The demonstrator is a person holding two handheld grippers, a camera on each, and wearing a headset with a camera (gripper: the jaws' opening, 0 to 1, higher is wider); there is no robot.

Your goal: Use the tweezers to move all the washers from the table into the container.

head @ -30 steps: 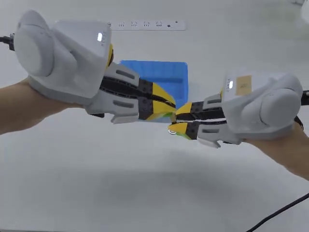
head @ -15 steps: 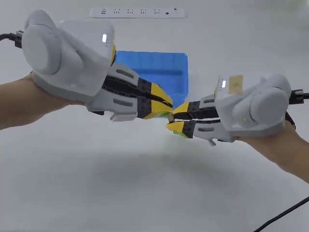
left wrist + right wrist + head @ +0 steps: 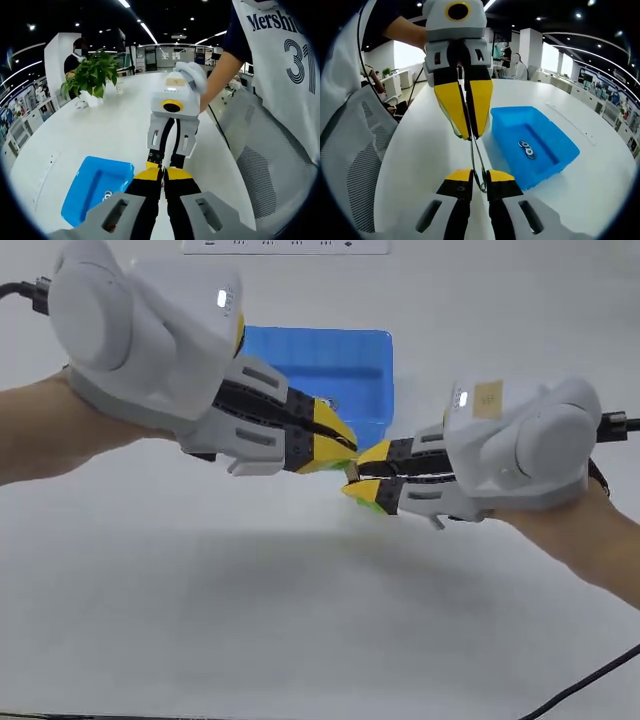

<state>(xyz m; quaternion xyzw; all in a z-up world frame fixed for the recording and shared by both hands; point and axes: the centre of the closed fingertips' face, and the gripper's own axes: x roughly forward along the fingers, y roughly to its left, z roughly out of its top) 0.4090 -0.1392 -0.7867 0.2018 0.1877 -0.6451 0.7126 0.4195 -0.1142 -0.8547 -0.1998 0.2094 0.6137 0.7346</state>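
Right gripper view: left claw (image 3: pixel 470 136) clamped on tweezers (image 3: pixel 475 156), tips between jaws of the right claw (image 3: pixel 480 175), can't tell if it's gripping. Two washers (image 3: pixel 526 148) sit in the blue container (image 3: pixel 547 167).

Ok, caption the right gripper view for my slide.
Left gripper holds tweezers, tips reaching between the fingers of the right gripper, beside a blue container holding washers.

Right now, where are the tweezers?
In the right gripper view, the tweezers run from the left gripper to the right gripper, just left of the blue container.
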